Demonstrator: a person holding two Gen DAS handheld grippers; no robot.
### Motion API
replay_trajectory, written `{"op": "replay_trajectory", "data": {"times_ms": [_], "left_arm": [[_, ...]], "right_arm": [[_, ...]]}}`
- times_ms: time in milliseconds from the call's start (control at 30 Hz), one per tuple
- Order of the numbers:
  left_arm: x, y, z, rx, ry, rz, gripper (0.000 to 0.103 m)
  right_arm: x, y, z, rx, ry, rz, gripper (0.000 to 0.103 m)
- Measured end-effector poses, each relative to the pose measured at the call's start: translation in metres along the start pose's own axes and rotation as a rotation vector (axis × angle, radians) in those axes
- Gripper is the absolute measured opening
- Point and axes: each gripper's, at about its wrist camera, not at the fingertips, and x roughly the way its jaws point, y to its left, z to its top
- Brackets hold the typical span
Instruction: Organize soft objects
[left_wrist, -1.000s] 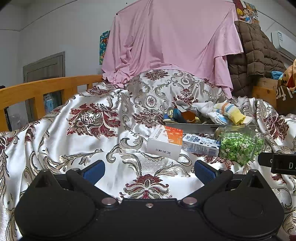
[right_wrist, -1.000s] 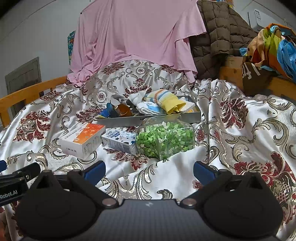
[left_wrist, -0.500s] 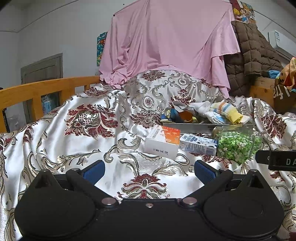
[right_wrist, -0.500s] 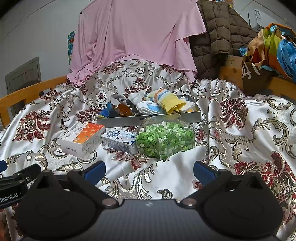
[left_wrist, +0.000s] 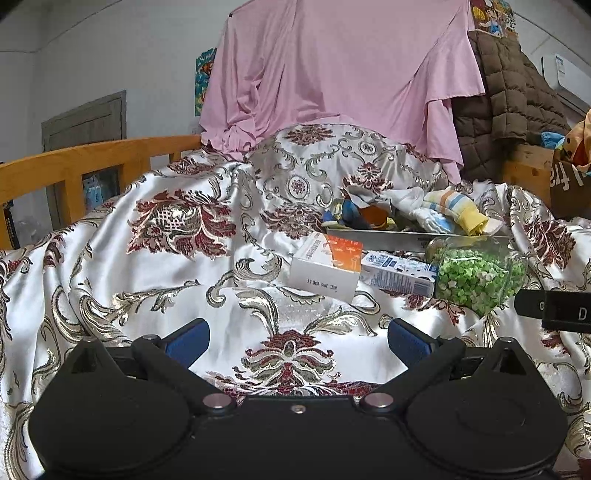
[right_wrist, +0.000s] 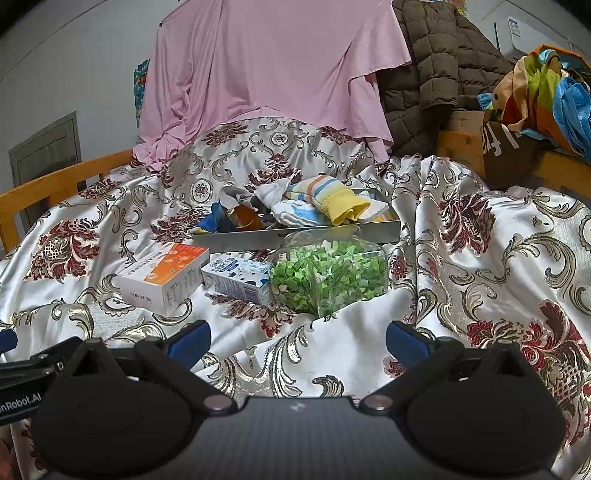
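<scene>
Though socks (right_wrist: 325, 206) half-hide the tray (right_wrist: 295, 238), both claws, left (left_wrist: 298, 338) and right (right_wrist: 298, 338), apart, empty.

The left wrist camera sat low over the bed, looking forward along its own tongs (left_wrist: 298, 334) from left of the clutter, so the metal tray (left_wrist: 391, 240) lay off to the right of its frame and not close. The right wrist camera looked the same way along its tongs (right_wrist: 297, 336) from nearer, with the tray (right_wrist: 295, 236) almost dead ahead. Both views shared the tray, the white-and-orange box (left_wrist: 325, 264) (right_wrist: 164, 278), the bag of green pieces (left_wrist: 476, 275) (right_wrist: 328, 277) and the pink cloth (left_wrist: 332, 74) (right_wrist: 266, 62) behind; each caught the other tool at its inner edge.
</scene>
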Motion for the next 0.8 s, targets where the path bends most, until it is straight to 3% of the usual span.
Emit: {"op": "replay_trajectory", "data": {"times_ms": [800], "left_arm": [[0.0040, 0.0031, -0.0007, -0.015, 0.022, 0.009, 0.102]], "right_arm": [[0.0001, 0.0003, 0.0010, 0.000, 0.001, 0.000, 0.103]]}}
